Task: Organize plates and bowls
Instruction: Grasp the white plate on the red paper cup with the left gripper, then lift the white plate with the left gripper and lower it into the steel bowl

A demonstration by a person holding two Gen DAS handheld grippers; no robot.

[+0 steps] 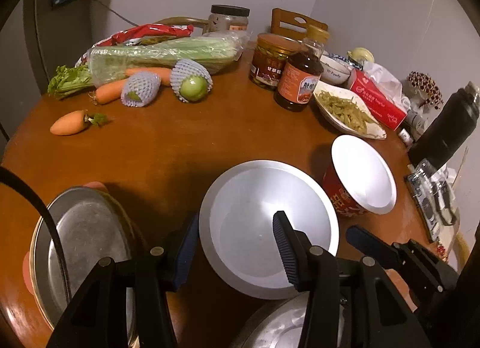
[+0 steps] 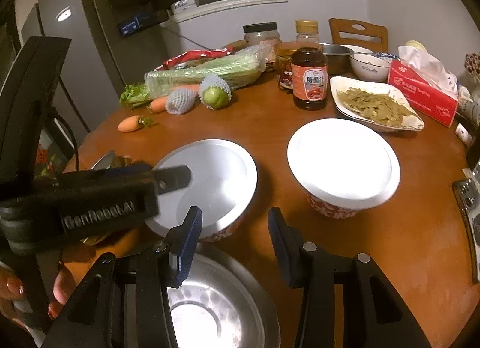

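Near bowl [image 2: 207,186] left of far bowl [image 2: 342,165]; steel plate [image 2: 222,303] probably nearest.

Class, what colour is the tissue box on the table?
Red with white print; the tissue box shows best in the right wrist view.

Glossy wooden table [image 2: 375,237], dull metal plate [image 2: 216,306] (faintly scuffed).

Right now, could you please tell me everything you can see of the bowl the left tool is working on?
The bowl is red with a white pattern outside and pale, glossy white inside, apparently empty. It sits upright on the wooden table, beside a matching bowl. The left tool is open, straddling its near rim, one finger inside, one outside.
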